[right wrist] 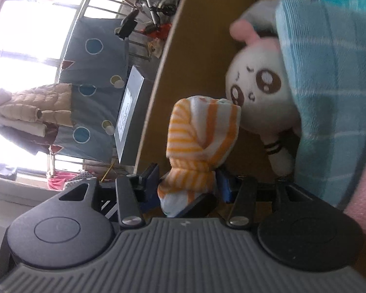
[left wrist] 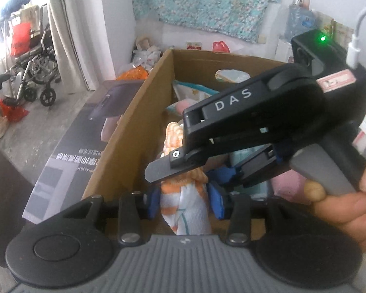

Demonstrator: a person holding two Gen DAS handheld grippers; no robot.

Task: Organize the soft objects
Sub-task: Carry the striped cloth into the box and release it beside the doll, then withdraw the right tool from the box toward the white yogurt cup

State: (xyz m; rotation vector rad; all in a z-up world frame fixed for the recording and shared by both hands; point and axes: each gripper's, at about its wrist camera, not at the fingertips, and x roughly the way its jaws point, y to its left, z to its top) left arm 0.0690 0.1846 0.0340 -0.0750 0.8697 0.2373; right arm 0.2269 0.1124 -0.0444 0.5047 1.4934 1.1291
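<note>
The orange-and-white striped sock (left wrist: 183,202) is pinched between the blue pads of the left tool (left wrist: 185,201), whose jaws are clenched on the cloth near its lower end so that the rest stands up over the open cardboard box (left wrist: 134,112). The right tool (right wrist: 186,190) is grasping the same sock (right wrist: 197,144) from the other side, its pads pressing the bunched striped part. In the left wrist view its black body (left wrist: 256,122) crosses the frame above the box, with a hand (left wrist: 349,200) squeezing the grey trigger. Holding the sock at two places probably lets the person fold or roll it before it goes down among the other soft things. Inside the box, just beside the sock, lie a white plush toy (right wrist: 261,92) with large brown eyes and a light blue checked towel (right wrist: 329,85), with something pink (right wrist: 363,183) at the edge. The sock is thus over the box but not yet let go.
</note>
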